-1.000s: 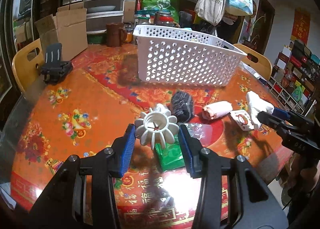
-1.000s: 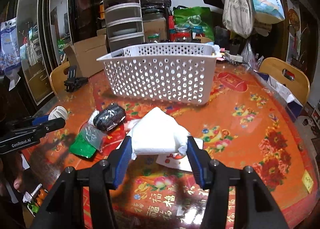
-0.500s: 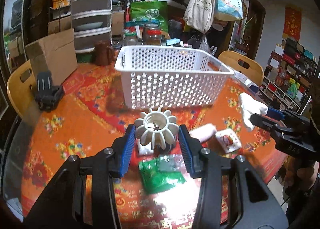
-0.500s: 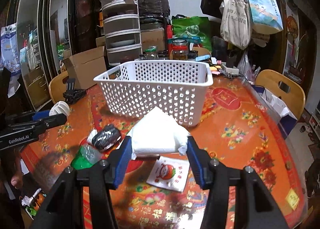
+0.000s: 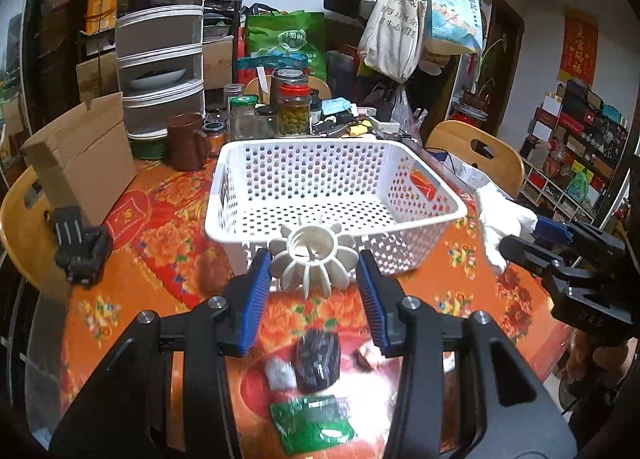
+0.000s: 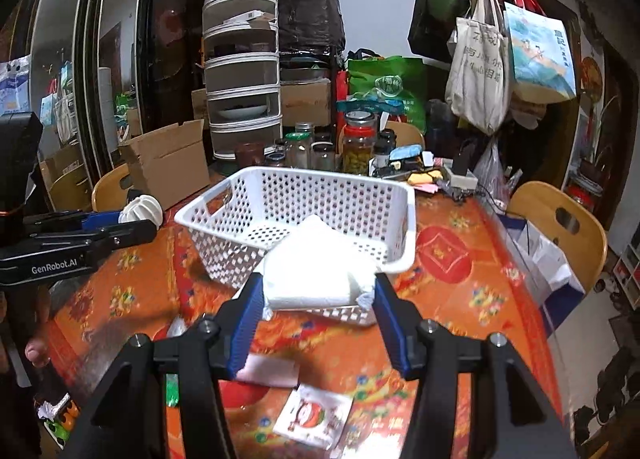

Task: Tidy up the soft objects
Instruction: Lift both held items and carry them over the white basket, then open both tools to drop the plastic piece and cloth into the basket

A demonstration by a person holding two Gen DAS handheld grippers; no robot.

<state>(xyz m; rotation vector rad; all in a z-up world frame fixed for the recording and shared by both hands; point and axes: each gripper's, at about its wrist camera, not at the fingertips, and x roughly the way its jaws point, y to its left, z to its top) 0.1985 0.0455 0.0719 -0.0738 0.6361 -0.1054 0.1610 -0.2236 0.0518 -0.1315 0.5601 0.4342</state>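
Left gripper [image 5: 314,277] clamps the white ribbed toy [image 5: 313,257], now raised at the white basket [image 5: 336,215] rim; right gripper [image 6: 318,301] clamps the white cloth [image 6: 318,275], likewise lifted beside it. Black bundle [image 5: 318,359] and green packet [image 5: 310,423] lie below on the table [image 5: 160,251].

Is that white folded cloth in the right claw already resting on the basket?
Cannot tell. In the right wrist view the white cloth overlaps the basket rim; the left wrist view seems to show it beside the basket.

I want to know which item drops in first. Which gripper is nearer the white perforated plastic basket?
Hard to call. The left gripper and the right gripper each hang at the near rim of the white perforated plastic basket.
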